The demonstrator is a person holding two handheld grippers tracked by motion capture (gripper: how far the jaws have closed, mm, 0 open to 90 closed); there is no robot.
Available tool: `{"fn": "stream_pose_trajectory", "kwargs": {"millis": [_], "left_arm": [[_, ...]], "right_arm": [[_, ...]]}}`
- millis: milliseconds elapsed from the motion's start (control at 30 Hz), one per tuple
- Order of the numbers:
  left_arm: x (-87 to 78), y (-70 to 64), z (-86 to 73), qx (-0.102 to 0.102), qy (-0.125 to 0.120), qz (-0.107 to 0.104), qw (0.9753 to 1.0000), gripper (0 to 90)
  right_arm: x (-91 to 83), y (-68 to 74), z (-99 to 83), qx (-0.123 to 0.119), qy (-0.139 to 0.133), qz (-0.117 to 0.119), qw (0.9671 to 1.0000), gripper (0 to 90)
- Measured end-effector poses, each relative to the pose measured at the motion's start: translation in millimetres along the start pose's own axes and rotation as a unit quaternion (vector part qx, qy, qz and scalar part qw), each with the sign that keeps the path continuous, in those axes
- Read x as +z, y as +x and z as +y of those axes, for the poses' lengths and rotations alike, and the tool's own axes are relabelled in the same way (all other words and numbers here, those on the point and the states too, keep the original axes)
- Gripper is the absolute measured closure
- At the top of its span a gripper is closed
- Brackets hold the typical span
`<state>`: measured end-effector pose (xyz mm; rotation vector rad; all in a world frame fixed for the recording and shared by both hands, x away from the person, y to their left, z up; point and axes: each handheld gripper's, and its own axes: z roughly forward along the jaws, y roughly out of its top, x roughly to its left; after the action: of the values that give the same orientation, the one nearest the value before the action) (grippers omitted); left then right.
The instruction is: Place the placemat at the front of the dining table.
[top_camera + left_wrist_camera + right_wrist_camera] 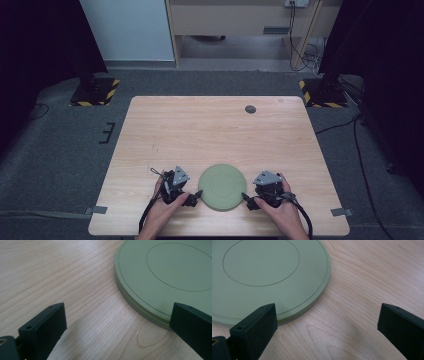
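Observation:
A round sage-green plate (222, 186) lies flat near the front edge of the wooden table (215, 130), and it looks like two thin plates stacked. My left gripper (196, 196) stands open at the plate's left rim. In the left gripper view the plate (170, 277) fills the upper right, and that gripper (120, 325) has its right jaw at the rim. My right gripper (247, 198) is open at the plate's right rim. In the right gripper view the plate (267, 277) lies at upper left, with the gripper's (327, 325) left jaw over its edge.
A small dark round grommet (250, 109) sits in the table's far right part. Bare wood stretches behind the plate. Grey tape tabs (99, 210) mark the front corners. Black stands with striped bases (95, 90) flank the table on the carpet.

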<state>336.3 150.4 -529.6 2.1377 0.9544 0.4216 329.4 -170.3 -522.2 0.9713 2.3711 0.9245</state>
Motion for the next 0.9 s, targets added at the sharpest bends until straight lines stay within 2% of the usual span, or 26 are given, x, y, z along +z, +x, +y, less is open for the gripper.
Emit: {"fn": "stream_pose_trajectory", "kwargs": {"millis": [600,900], "left_arm": [[3.4,0.6,3.4,-0.002,-0.004,0.017,0.9999,0.0],[5.2,3.6,4.7,-0.005,-0.004,0.017,0.9998,0.0]], "right_arm": [[2.8,-1.8,1.5,0.007,-0.004,-0.014,0.9999,2.1],[4.5,-2.9,2.4,0.010,-0.004,-0.017,0.9998,1.8]]}}
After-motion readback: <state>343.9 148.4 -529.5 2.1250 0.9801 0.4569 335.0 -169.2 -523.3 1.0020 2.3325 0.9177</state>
